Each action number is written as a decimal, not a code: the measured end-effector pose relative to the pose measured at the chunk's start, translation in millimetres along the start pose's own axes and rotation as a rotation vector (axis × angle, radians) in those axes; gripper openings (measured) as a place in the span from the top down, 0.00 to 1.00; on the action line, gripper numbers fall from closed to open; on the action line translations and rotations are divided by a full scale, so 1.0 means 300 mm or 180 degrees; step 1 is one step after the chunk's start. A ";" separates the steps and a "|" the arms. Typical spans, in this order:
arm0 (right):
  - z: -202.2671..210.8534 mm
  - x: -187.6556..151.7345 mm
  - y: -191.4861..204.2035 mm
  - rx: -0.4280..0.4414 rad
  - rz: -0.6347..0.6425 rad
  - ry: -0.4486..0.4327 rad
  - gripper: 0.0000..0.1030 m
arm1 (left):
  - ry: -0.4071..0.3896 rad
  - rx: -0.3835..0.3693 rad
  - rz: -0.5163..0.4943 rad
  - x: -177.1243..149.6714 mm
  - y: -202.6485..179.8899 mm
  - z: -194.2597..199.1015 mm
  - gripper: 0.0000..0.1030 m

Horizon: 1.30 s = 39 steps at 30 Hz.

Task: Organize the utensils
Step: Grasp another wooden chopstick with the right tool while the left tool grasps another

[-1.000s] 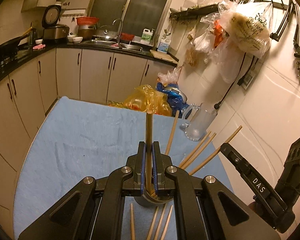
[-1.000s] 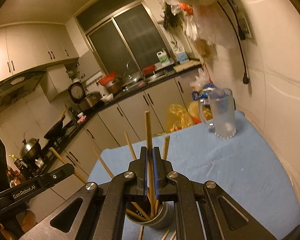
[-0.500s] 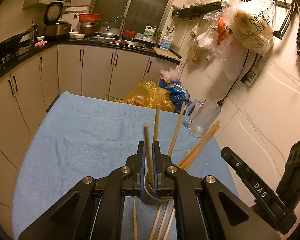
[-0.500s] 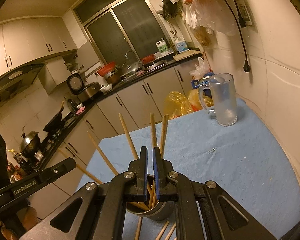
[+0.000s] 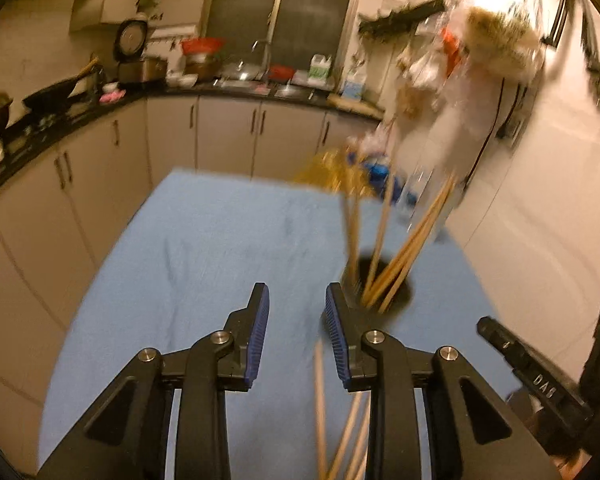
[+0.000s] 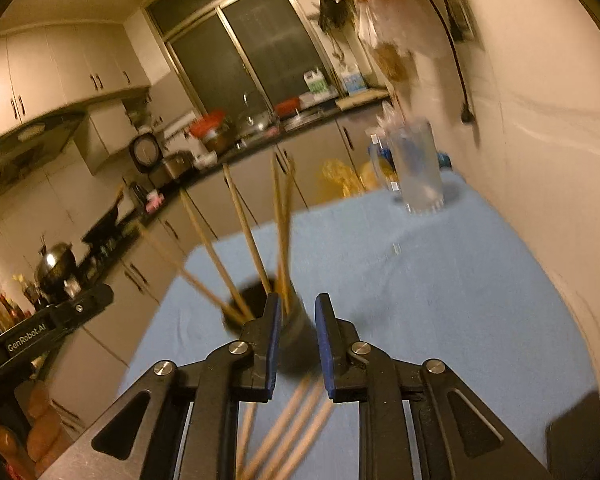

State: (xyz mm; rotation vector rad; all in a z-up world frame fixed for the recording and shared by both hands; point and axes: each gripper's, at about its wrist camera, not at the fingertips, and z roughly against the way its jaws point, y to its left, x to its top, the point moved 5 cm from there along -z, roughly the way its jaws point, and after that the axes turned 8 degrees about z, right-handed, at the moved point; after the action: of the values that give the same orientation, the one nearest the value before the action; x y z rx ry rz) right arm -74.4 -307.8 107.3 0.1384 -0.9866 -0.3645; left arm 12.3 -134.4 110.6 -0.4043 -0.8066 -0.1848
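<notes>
Both of my wrist views are blurred by motion. They look across a worktop covered with a blue cloth (image 5: 204,240) in a dim kitchen.

In the left wrist view, my left gripper (image 5: 296,320) has its jaws parted with nothing between the blue pads; they have just been opening. Just beyond and to the right of it stands a dark round holder (image 5: 396,300), near the worktop edge that runs along the wall. Several wooden chopsticks (image 5: 412,240) stand in it and fan out toward the far edge and the wall. More loose chopsticks (image 5: 320,408) lie flat on the cloth under the gripper, toward the near edge. The other gripper's black body shows at the lower right.

In the right wrist view, my right gripper (image 6: 298,320) has a narrow gap between its jaws, which have also just been opening. The holder (image 6: 296,332) shows through that gap, but I cannot tell whether the pads touch it. The chopsticks in the holder (image 6: 236,220) lean away to the left. Loose sticks (image 6: 296,416) lie on the cloth below the jaws. A clear glass mug (image 6: 418,168) stands at the far corner beside the wall.
</notes>
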 end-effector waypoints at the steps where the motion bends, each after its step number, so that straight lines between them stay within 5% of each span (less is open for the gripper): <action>1: -0.007 -0.048 -0.004 -0.0029 -0.0011 0.0089 0.82 | 0.0050 0.0048 -0.0009 -0.045 0.017 -0.010 0.73; 6: -0.028 -0.222 -0.006 -0.0123 -0.0009 0.0347 0.82 | 0.0139 0.0367 -0.0046 -0.246 0.106 -0.055 0.73; 13: -0.066 -0.331 0.014 -0.0128 0.0022 0.0606 0.82 | 0.0237 0.0498 -0.0113 -0.363 0.157 -0.103 0.72; 39: -0.269 -0.343 0.105 -0.0347 0.0284 0.1121 0.82 | 0.0401 0.0271 -0.0007 -0.395 0.160 -0.142 0.71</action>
State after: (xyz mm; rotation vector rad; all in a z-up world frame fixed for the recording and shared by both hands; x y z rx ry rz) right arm -50.6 -245.2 -9.5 0.0565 -0.6215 -0.2988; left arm -25.4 -107.6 -16.1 -0.3085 -0.6885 -0.1757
